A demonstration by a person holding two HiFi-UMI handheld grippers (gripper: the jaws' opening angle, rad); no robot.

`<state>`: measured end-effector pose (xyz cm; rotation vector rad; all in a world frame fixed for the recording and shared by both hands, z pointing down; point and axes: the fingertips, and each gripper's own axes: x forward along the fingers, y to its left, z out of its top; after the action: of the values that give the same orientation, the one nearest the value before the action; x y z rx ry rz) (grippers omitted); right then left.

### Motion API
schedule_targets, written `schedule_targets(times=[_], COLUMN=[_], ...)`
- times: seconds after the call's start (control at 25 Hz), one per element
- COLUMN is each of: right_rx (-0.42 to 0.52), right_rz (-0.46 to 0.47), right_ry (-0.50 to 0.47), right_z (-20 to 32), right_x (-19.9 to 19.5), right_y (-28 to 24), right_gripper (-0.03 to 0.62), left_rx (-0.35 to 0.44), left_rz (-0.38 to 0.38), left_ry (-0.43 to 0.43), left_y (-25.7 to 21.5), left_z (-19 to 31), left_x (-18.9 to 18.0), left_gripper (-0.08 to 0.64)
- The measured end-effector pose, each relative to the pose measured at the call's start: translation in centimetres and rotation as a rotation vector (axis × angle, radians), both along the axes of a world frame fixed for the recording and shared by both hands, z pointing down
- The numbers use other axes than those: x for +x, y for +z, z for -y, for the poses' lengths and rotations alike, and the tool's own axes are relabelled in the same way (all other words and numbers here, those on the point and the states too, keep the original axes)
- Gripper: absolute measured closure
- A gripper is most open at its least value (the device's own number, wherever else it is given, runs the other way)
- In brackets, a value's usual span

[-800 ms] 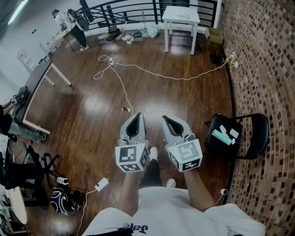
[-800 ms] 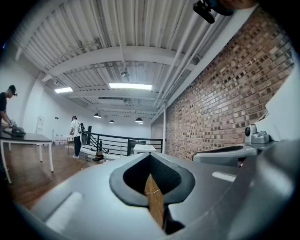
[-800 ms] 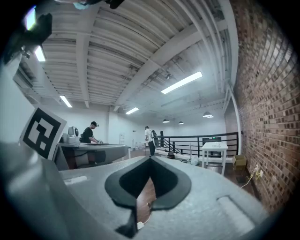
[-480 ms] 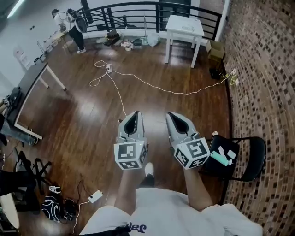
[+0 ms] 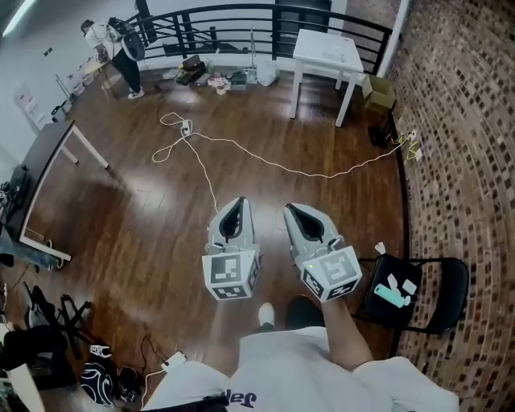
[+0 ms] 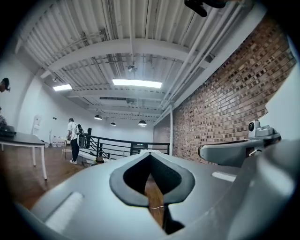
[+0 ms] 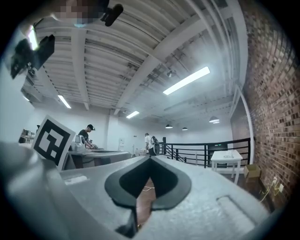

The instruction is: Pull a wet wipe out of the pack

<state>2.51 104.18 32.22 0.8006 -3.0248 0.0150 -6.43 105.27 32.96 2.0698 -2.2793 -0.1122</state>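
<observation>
L gripper (image 5: 238, 203), R gripper (image 5: 293, 209) grey; floor (image 5: 145, 209) dk brown; wall (image 5: 467, 145) red-brown brick; chair (image 5: 376, 275) blk; table (image 5: 326, 50) wht.

The floor (image 5: 145, 217) is dark wood, polished and glossy, with pale sheen on it. The chair (image 5: 442, 290) looks matt black, its frame metal. Right of the chair, the wall (image 5: 467, 121) is rough brick. The left gripper (image 5: 235, 203) and right gripper (image 5: 293, 209) are smooth matt grey plastic. Far beyond the chair, the railing (image 5: 241, 16) is black metal.
</observation>
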Motion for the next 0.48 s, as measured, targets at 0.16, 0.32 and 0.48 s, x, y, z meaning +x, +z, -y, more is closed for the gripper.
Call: schedule_targets(times=[0.16,0.32,0.48], right_rx=[-0.013,-0.013,0.011], right_rz=[-0.002,0.008,0.035], right_ry=[0.020,0.025,0.053], right_z=[4.8,10.9,19.5], right_x=[-0.3,-1.4,-1.1], right_y=[0.9,1.2,-0.2], right_gripper=[0.601,0.601,0.601], left_rx=[-0.007,-0.014,0.008], left_rz=[-0.015,-0.003,0.024], left_ry=[0.008,0.017,0.065], left_y=[0.5,0.9,-0.9], left_z=[4.5,10.8,19.8], left_x=[-0.6,-1.5,-0.9], left_gripper=[0.545,0.545,0.545])
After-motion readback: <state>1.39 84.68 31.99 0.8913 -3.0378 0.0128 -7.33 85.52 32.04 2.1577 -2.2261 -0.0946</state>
